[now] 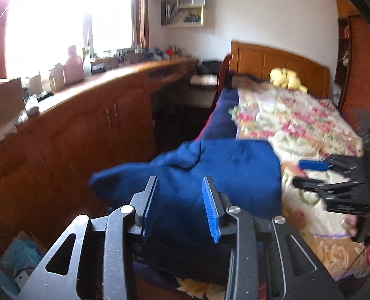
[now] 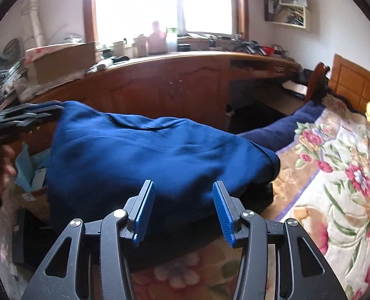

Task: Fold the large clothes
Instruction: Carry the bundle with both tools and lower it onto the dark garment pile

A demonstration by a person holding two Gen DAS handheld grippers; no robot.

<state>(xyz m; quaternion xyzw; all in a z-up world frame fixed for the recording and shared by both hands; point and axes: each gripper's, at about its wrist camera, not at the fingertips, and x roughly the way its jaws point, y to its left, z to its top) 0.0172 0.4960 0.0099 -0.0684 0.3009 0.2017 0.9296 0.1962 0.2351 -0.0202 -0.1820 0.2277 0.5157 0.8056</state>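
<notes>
The left gripper point(image 1: 182, 207) is being held with its jaws apart, nothing clamped; the right gripper point(image 2: 183, 212) is likewise being held parted and empty. Just beyond both sets of fingertips, the blue garment point(image 2: 147, 157) is being supported in a heap at the edge of the bed, over the floral bedspread point(image 2: 347, 175). Further back, the wooden cabinet point(image 2: 159, 85) is being lit by the window point(image 2: 139, 2)

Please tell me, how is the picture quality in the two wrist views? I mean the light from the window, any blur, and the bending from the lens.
Left wrist view: the window is blown out to white, the floral bedspread and the right gripper are smeared by motion blur, and the cabinet edge bows. Right wrist view: the window glares too, the blue garment is fairly sharp, the left edge is blurred, and dark lens corners show.
</notes>
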